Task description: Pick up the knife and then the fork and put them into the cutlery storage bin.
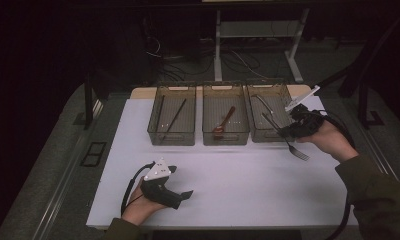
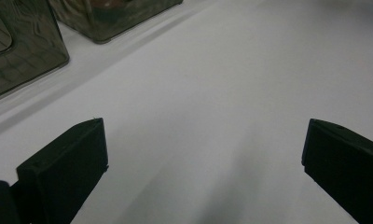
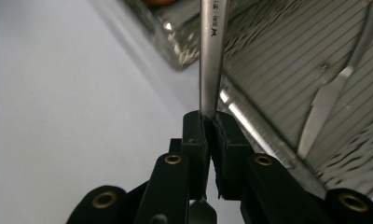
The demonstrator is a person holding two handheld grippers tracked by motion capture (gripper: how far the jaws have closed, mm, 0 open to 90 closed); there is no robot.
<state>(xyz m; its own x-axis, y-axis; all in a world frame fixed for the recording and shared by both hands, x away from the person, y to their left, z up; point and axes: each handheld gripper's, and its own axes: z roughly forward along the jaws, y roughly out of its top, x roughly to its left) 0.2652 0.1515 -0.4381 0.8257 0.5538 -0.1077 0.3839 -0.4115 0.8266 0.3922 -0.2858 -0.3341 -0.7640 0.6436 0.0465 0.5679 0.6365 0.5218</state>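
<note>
Now the right tool clamps a fork beside the right bin; left tool rests apart.

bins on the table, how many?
3, in a row at the table's far side: left bin with dark sticks, middle bin with a wooden spoon, right bin with a knife, where the right gripper holds a fork. None look hidden.

Dim room, bright table, soft shadows
</note>
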